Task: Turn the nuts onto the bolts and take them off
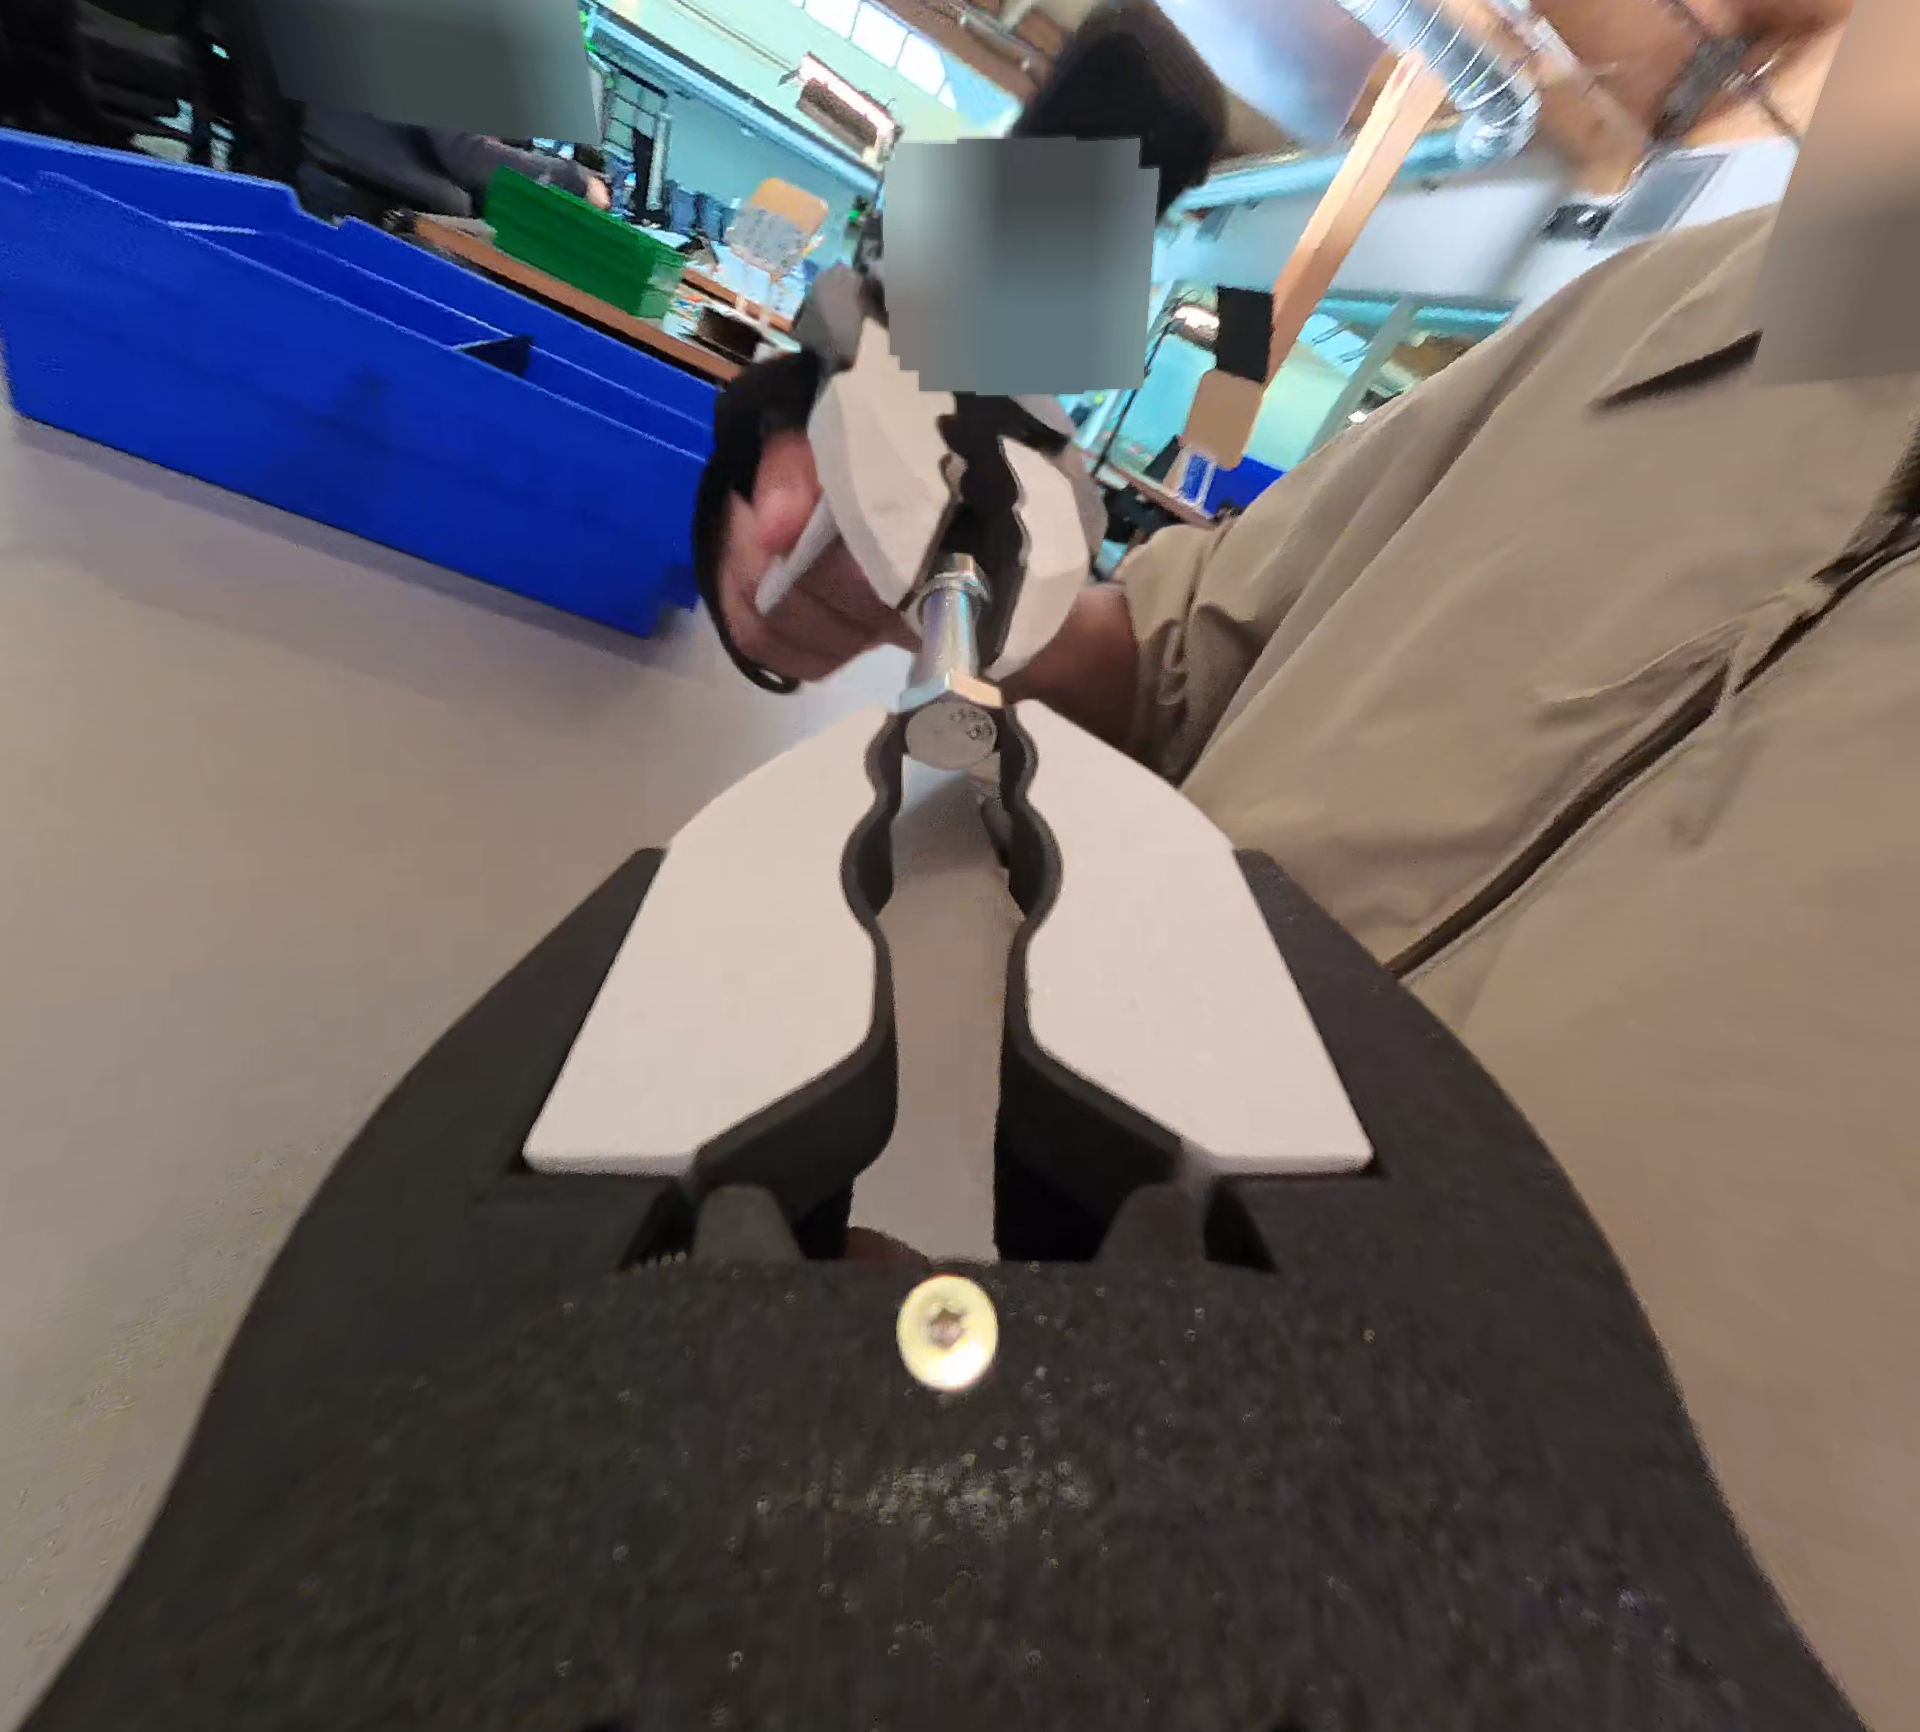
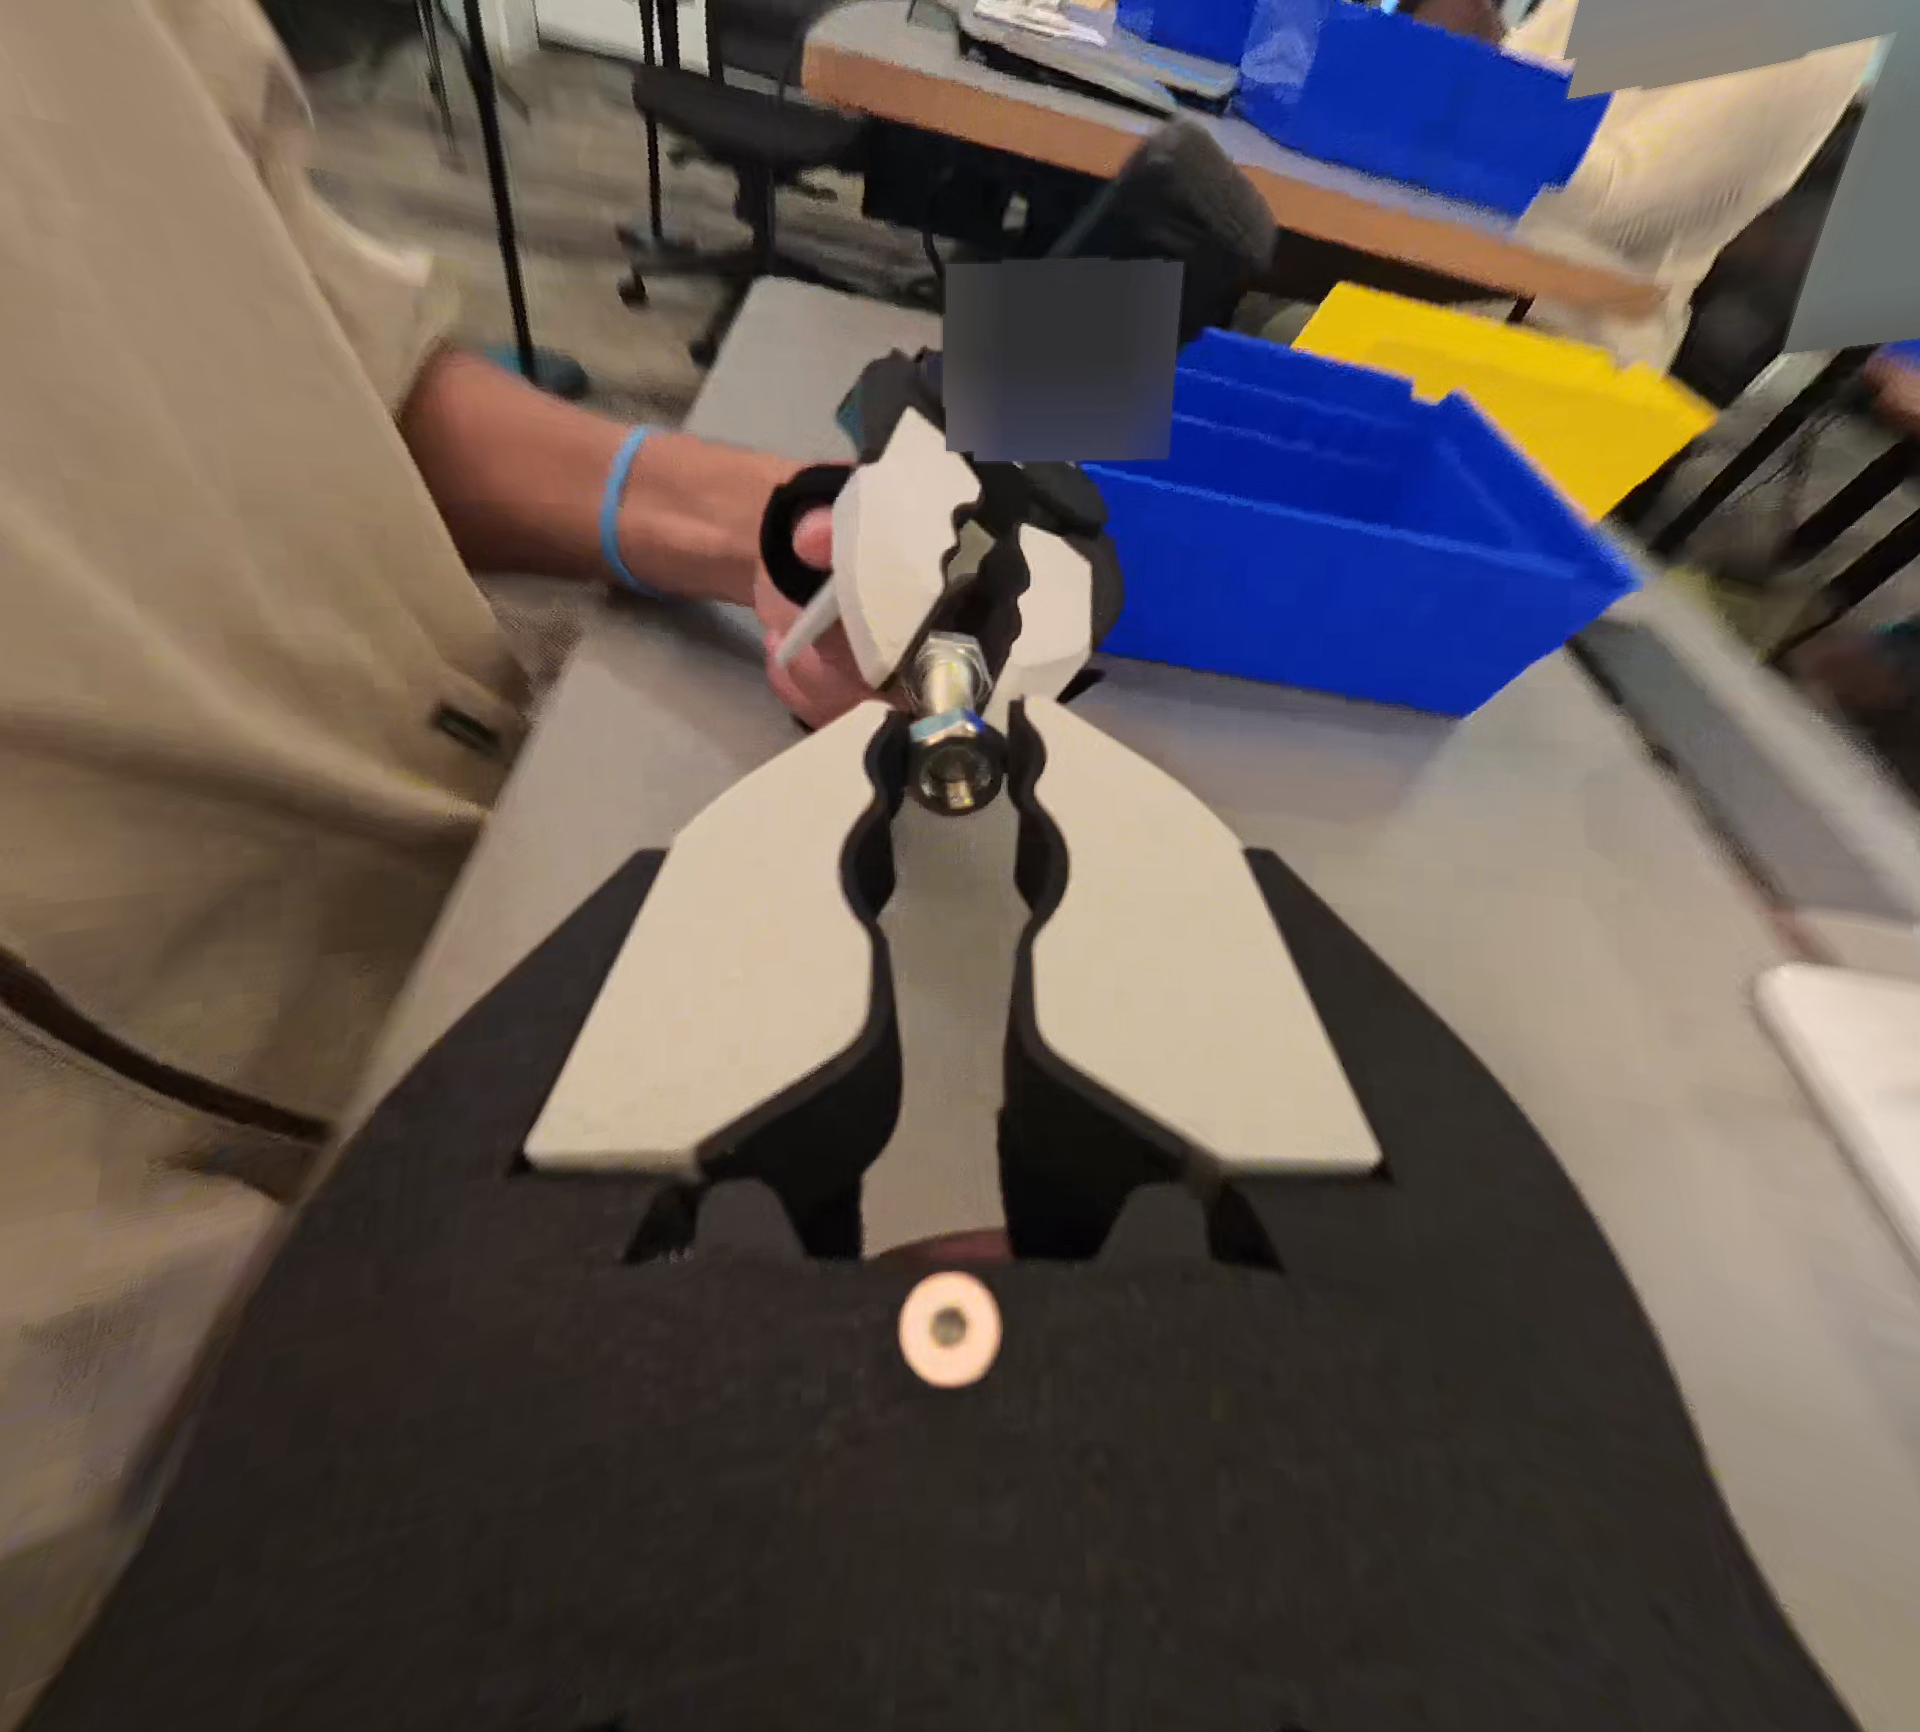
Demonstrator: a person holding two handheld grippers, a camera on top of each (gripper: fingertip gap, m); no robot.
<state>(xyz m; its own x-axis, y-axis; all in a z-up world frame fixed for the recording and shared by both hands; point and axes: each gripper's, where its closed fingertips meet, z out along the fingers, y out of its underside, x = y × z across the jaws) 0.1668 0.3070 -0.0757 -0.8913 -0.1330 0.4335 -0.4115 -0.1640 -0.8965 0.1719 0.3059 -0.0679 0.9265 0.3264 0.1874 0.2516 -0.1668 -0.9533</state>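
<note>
A silver hex bolt (image 1: 938, 638) is held in the air between the two grippers, above the grey table (image 1: 260, 799). My left gripper (image 1: 951, 728) is shut on the bolt's hex head. My right gripper (image 2: 954, 747) is shut on a silver nut (image 2: 952, 737) at the bolt's threaded end, and I look into the nut's hole. In the left wrist view the right gripper (image 1: 956, 539) faces me with the nut (image 1: 962, 583) at its tips. In the right wrist view the left gripper (image 2: 961, 586) faces me, holding the bolt head (image 2: 948, 649).
A blue bin (image 1: 364, 415) stands on the table behind the grippers and also shows in the right wrist view (image 2: 1351, 570), with a yellow bin (image 2: 1507, 394) behind it. The person's beige shirt (image 1: 1558, 643) is close beside the grippers. A white flat object (image 2: 1860, 1059) lies at the right.
</note>
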